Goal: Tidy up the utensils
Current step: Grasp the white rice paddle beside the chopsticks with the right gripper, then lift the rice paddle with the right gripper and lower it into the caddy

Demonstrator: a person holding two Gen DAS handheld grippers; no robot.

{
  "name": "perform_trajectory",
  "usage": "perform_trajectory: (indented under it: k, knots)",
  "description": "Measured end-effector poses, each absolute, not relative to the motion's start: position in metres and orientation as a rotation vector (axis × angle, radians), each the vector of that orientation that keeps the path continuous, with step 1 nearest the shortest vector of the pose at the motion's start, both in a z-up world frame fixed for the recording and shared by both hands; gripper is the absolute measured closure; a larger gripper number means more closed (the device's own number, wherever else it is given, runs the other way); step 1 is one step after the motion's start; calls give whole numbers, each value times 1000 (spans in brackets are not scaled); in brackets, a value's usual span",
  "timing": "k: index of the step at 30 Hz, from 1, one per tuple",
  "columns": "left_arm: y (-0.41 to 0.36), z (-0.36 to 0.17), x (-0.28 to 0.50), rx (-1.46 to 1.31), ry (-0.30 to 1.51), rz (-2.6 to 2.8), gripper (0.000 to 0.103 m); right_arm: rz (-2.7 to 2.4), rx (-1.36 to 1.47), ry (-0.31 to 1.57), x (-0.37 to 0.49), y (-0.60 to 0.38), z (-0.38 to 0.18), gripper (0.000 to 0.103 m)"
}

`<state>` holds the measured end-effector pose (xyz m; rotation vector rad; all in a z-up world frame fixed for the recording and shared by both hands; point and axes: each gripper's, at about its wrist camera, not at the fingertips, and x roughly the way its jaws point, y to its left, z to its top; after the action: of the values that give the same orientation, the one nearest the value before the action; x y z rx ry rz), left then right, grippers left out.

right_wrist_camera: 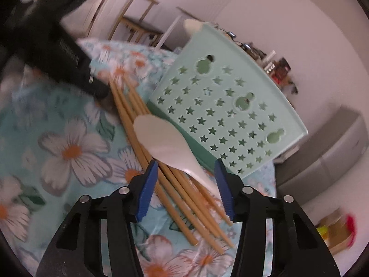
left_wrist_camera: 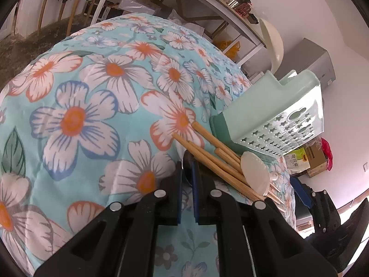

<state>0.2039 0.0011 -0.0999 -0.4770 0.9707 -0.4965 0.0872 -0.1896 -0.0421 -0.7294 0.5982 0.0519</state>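
While the left gripper (left_wrist_camera: 188, 173) has its jaws pressed together on a thin dark metal utensil (left_wrist_camera: 185, 161), prob. a spoon, edge-on so can't tell for sure, the right gripper (right_wrist_camera: 186, 182) sits w/ jaws apart, straddling the white rice paddle (right_wrist_camera: 166, 138) handle and the chopsticks (right_wrist_camera: 184, 198) under it, pads not touching either. Right view is blurred, so contact is a judgement. Task things: bundle of bamboo chopsticks lies on the floral cloth (left_wrist_camera: 92, 115) over the tabletop, just beside the mint perforated utensil holder (left_wrist_camera: 283, 124), which lies on its side on a darker green tray (left_wrist_camera: 219, 127). Paddle rests on top of the chopsticks, blade touching them. Handling guess: chopsticks light, stiff, smooth and round, will roll and fan apart if pinched as a bundle, so better take few at a time near mid-length, across the sticks. Paddle is light rigid plastic, glossy so a bit slippery; the narrow handle near the neck is the place to hold, not the broad blade. Metal utensil thin and slick, could pivot in the pads. Cloth is soft and wrinkly, can snag the tips. Axes: in right view, chopsticks run long-axis from near the camera, bottom right, away to upper left, thin tips toward the camera; paddle roughly parallel, blade away from the gripper, handle end toward it, near the right jaw. Holder's open end can't be seen clearly.
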Motion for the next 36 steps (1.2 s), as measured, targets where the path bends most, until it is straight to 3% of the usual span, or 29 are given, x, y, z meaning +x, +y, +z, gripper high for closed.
perform_trajectory:
  k: [12,23,36]
  knots:
    - [4,-102,201,-487,962,-508,96,55,-939,589,92,-171,-55,71]
    - [5,-102,201,-487,960,-508,96,45,-892,557,119,-161,-49,93]
    - [10,-63,182,-373,842,-421,98,-7,-685,491,121,-187,-9,100]
